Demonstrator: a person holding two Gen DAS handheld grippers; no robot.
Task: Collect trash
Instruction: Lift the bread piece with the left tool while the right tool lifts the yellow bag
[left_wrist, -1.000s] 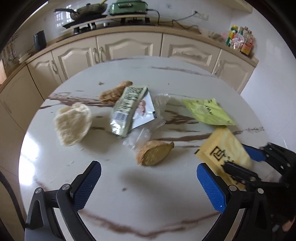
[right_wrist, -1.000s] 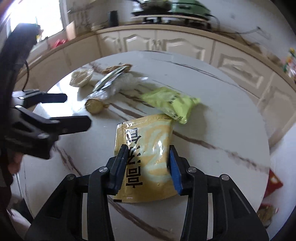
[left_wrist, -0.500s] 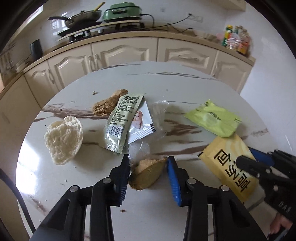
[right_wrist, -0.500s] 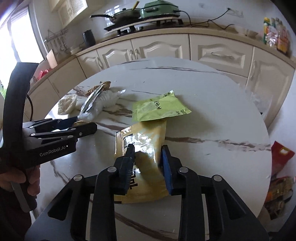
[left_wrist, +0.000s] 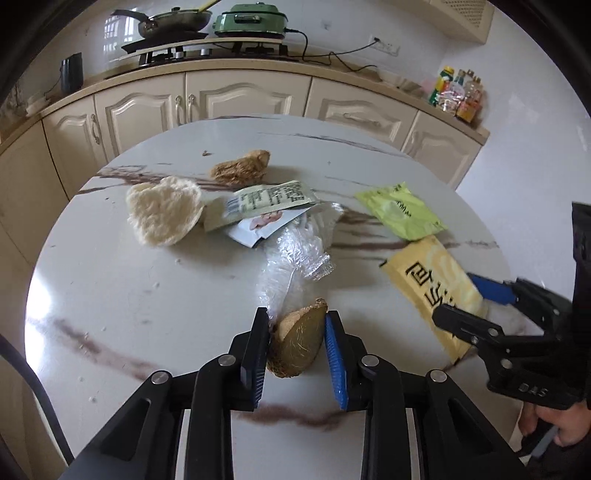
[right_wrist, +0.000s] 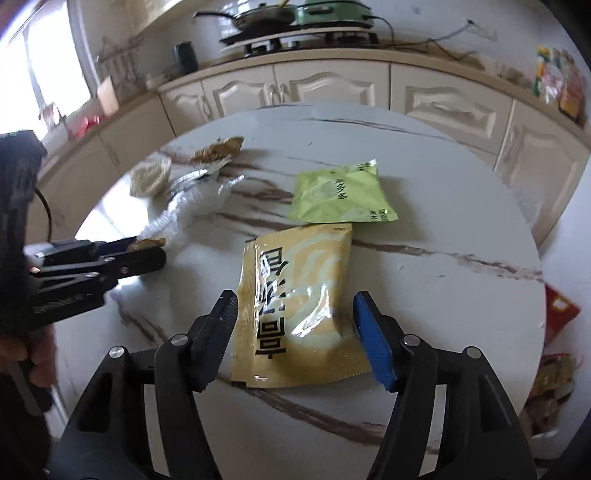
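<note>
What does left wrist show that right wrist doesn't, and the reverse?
Left wrist only: the left gripper head-on, its pads pressing the brown food scrap; the printed white wrapper readable.
Right wrist only: the right gripper, jaws just opened, pads clear of the yellow packet; red packaging off the table's far side.
Both: marble table, green packet, clear plastic glove, pale rice cracker, stove.
</note>
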